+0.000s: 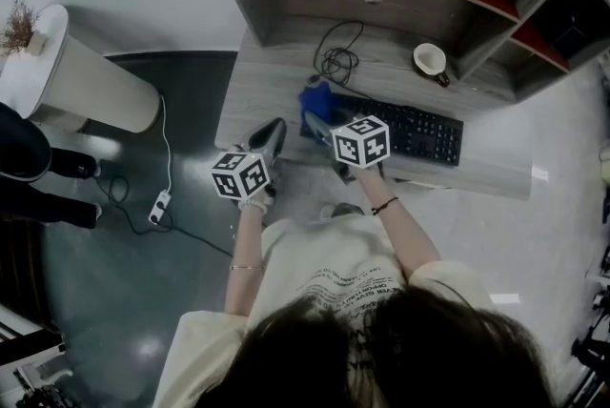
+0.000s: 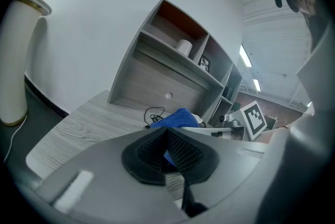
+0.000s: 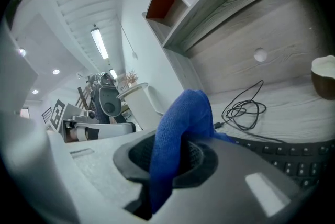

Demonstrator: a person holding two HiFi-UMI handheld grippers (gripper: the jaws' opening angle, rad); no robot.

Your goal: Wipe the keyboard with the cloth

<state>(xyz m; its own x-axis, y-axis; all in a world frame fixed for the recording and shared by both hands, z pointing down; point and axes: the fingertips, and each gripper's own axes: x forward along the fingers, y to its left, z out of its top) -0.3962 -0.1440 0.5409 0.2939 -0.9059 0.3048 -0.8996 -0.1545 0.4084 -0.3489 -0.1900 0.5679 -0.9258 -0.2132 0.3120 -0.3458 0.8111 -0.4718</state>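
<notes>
grey wood-grain surface (image 1: 276, 63) | right gripper (image 3: 167, 163) jaws clamped on blue cloth (image 3: 180, 118) at left end of black keyboard (image 1: 419, 132) | left gripper (image 2: 170, 152) jaws together, empty | wipe looks barely begun, most keys left

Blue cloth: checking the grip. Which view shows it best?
Right gripper view: the blue cloth sits pinched between its jaws. Head view shows a small blue patch; left gripper view, a lump beyond its pads.
</notes>
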